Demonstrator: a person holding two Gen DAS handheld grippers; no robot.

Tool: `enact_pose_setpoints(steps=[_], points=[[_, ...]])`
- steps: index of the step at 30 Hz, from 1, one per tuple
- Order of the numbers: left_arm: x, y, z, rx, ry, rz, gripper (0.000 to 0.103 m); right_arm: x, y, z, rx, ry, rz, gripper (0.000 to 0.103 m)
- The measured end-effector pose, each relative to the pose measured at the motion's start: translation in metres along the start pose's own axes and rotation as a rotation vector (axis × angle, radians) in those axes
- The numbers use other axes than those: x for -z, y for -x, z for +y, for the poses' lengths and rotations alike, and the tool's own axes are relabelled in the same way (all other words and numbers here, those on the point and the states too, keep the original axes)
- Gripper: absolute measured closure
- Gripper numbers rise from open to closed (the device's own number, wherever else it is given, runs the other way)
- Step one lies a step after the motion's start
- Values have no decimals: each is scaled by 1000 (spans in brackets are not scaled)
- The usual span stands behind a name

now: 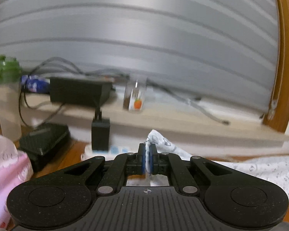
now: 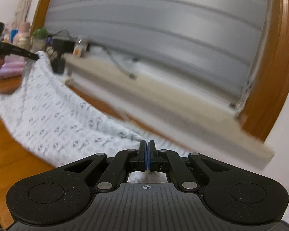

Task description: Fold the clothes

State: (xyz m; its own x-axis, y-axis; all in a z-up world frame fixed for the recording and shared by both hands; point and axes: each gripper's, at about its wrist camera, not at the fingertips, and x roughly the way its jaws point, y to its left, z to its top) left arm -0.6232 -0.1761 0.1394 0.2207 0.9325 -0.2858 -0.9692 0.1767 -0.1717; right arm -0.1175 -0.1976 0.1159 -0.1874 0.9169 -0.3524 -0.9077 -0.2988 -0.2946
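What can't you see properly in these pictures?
- Left wrist view: the jar on the windowsill is motion-blurred, so its label is unreadable.
- Both views: the gripper body hides the white printed cloth below the fingers.
- Right wrist view: the left gripper is small, and the picture's left edge cuts it off.

garment (image 2: 54, 119) | white, small grey print | lifted, stretched between two pinched edges | lower part apparently on tabletop (image 2: 7, 154)

No lettering can be read: the white cloth's (image 2: 63, 119) small grey print is too blurred.
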Motion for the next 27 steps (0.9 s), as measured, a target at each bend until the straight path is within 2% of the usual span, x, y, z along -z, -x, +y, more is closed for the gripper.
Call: enact_pose_setpoints(steps=[1, 3, 6, 9, 10, 12, 13, 17, 19, 25, 27], points=[[-2, 2, -1, -2, 0, -7, 99, -4, -4, -2, 18, 1, -18, 102], [-3, -5, 0, -33, -11, 19, 98, -7, -19, -4, 9, -3, 0, 102], [14, -30, 3, -94, -38, 178, 91, 7, -47, -2, -118, -26, 130, 101], [30, -31, 11, -125, -22, 218, 82, 26, -52, 1, -207, -46, 172, 95], [31, -27, 12, -130, -12, 215, 76, 29, -50, 0, -209, -50, 167, 86], [31, -18, 9, -128, -18, 204, 65, 33, -45, -6, -195, -73, 151, 74], [32, -13, 6, -117, -26, 202, 64, 34, -42, -9, -185, -87, 142, 70], [43, 10, -16, -38, -64, 228, 64, 39, -46, -20, -144, -111, 149, 68], [56, 21, -24, -27, -75, 255, 64, 46, -49, -22, -133, -124, 168, 63], [85, 30, -30, -52, -88, 329, 62, 59, -62, -34, -136, -158, 204, 61], [88, 30, -30, -56, -106, 339, 65, 62, -65, -37, -138, -168, 209, 59]])
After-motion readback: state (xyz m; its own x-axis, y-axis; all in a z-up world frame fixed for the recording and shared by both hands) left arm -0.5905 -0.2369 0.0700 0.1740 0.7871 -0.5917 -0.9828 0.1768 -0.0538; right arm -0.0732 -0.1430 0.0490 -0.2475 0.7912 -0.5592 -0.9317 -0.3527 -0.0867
